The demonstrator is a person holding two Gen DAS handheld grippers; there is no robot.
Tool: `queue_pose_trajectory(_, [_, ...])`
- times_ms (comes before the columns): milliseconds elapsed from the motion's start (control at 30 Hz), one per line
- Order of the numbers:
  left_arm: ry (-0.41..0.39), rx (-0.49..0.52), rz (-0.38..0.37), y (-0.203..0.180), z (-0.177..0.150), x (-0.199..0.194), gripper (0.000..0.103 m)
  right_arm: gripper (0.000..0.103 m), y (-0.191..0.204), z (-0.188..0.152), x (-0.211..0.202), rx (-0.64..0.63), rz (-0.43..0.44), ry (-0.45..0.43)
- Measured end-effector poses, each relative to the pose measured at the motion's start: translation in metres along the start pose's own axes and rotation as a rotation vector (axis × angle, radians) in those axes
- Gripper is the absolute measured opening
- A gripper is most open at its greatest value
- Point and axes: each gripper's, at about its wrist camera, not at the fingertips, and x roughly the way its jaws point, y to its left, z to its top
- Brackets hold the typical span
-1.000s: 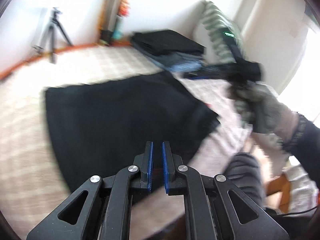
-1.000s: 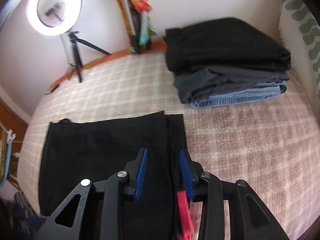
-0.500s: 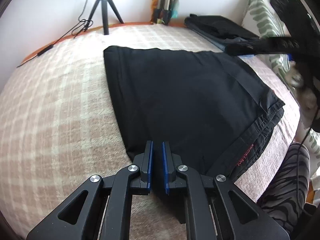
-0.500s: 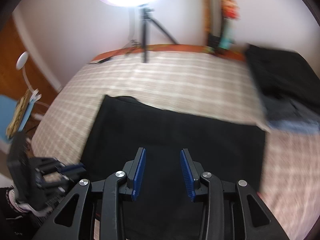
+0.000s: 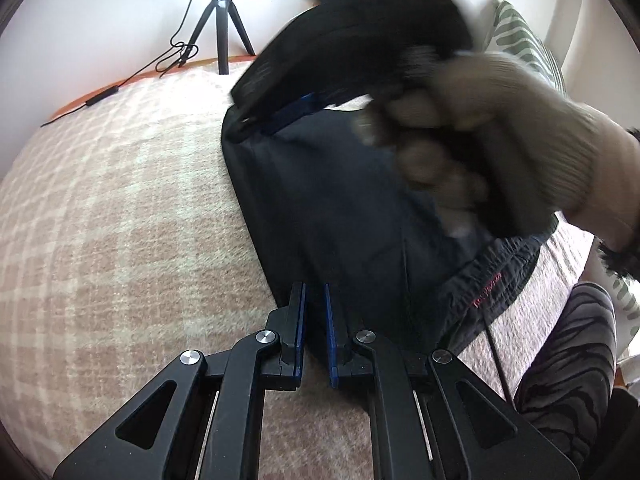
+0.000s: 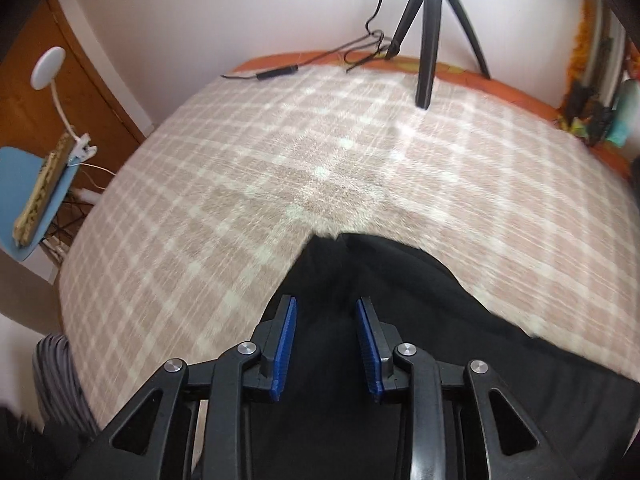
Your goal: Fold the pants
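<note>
Black pants (image 5: 344, 208) were spread flat on a pink plaid blanket (image 5: 120, 208). The left gripper (image 5: 315, 300) was held clenched, nothing between its blue pads, at the near edge of the pants, which stretched ahead of it and to its right. The right gripper (image 6: 326, 312), gripped by a gloved hand (image 5: 492, 140), was seen over the far corner of the pants; its jaws were closing but still apart, and only dark cloth lay beneath the gap. A tripod (image 6: 430, 28) stood beyond, on the blanket's far edge.
</note>
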Motion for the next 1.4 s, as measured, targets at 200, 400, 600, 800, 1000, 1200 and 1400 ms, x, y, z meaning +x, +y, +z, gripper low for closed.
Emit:
queue_pose_trajectory(200, [0.008, -0.056, -0.042, 0.010, -0.010, -0.011, 0.016, 0.036, 0.012, 0.022, 0.020, -0.008, -0.027, 0.006])
queue_pose_trajectory(400, [-0.004, -0.222, -0.143, 0.039, -0.021, -0.027, 0.019, 0.040, 0.009, 0.032, 0.002, 0.052, -0.001, 0.019])
queue_pose_trajectory(600, [-0.008, -0.365, -0.261, 0.060, -0.026, -0.028, 0.020, 0.053, 0.020, 0.010, -0.024, 0.027, -0.008, 0.071])
queue_pose_trajectory(800, [-0.006, -0.411, -0.281, 0.056, -0.028, -0.021, 0.020, 0.052, 0.028, -0.003, -0.024, 0.052, -0.015, 0.111])
queue_pose_trajectory(1000, [-0.001, -0.357, -0.248, 0.043, -0.027, -0.020, 0.020, 0.052, 0.040, -0.008, 0.002, 0.048, -0.074, 0.190])
queue_pose_trajectory(1200, [-0.022, -0.331, -0.246, 0.036, -0.026, -0.032, 0.023, 0.056, 0.056, -0.003, 0.018, -0.028, -0.163, 0.245])
queue_pose_trajectory(1400, [-0.024, -0.383, -0.232, 0.042, -0.022, -0.032, 0.044, 0.017, 0.058, 0.000, 0.018, -0.065, -0.204, 0.236])
